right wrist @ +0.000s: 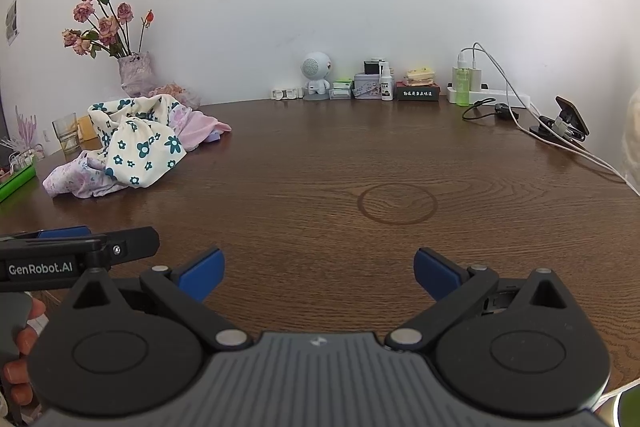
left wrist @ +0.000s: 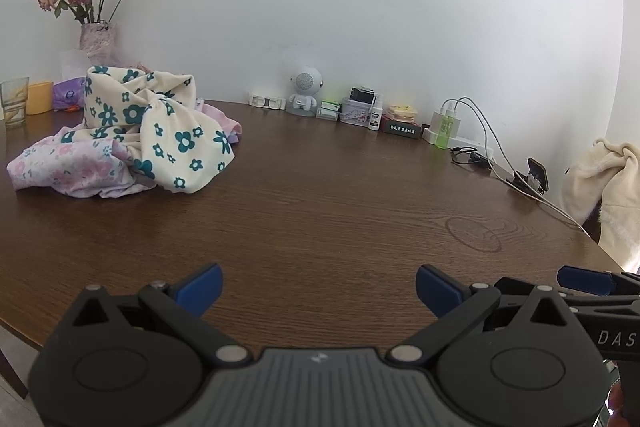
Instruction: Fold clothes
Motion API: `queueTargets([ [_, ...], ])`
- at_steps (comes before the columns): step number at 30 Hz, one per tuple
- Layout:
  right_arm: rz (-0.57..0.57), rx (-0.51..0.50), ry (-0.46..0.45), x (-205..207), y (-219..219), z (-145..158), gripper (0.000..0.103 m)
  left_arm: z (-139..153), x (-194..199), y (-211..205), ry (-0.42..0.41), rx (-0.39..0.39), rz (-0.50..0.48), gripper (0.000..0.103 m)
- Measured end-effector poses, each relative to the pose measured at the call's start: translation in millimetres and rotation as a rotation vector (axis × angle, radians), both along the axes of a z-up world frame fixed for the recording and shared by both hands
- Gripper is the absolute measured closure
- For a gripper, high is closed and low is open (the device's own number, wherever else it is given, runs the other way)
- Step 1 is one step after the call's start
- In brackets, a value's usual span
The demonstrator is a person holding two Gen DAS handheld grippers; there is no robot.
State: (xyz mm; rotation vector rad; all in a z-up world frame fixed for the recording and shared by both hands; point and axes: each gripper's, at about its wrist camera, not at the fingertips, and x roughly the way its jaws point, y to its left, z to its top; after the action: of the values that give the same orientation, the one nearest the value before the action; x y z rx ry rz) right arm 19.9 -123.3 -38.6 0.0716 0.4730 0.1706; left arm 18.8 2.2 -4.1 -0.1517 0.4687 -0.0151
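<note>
Left wrist view: the left claw (left wrist: 319,290), blue-padded fingers (left wrist: 200,287) spread wide and holding nothing, hovers over the dark wooden counter (left wrist: 320,195). At 10 o'clock a crumpled pile of clothes (left wrist: 132,135), cream fabric with teal flowers over pink floral cloth, lies on the counter, well apart from the claw. A vase of dried roses (left wrist: 96,39) stands behind the pile at 11 o'clock.

Right wrist view: the right claw (right wrist: 319,273) is equally wide open and empty. The clothes sit at 10 o'clock; a small white robot figure (right wrist: 317,75) stands against the wall at 12 o'clock.
</note>
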Motion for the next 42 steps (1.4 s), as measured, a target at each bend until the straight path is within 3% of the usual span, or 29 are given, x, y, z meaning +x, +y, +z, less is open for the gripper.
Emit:
queueTargets([
  [12, -0.014, 0.004, 0.002, -2.5, -0.3, 1.7, 0.000, 2.4, -5.5, -1.0, -0.011, 0.008, -0.001, 0.000],
  [29, 0.078, -0.021, 0.015, 16.6, 17.0, 14.5, 0.000, 11.7, 4.9, 22.0, -0.007, 0.003, 0.028, 0.000],
  [36, 0.245, -0.049, 0.006, 63.4, 47.4, 56.6, 0.000, 47.5, 32.6, 67.7, -0.044, 0.034, 0.087, 0.000],
  [42, 0.418, -0.087, 0.032, 122.0, 99.3, 98.8, 0.000, 75.4, 69.8, 139.0, -0.017, 0.027, 0.182, 0.000],
])
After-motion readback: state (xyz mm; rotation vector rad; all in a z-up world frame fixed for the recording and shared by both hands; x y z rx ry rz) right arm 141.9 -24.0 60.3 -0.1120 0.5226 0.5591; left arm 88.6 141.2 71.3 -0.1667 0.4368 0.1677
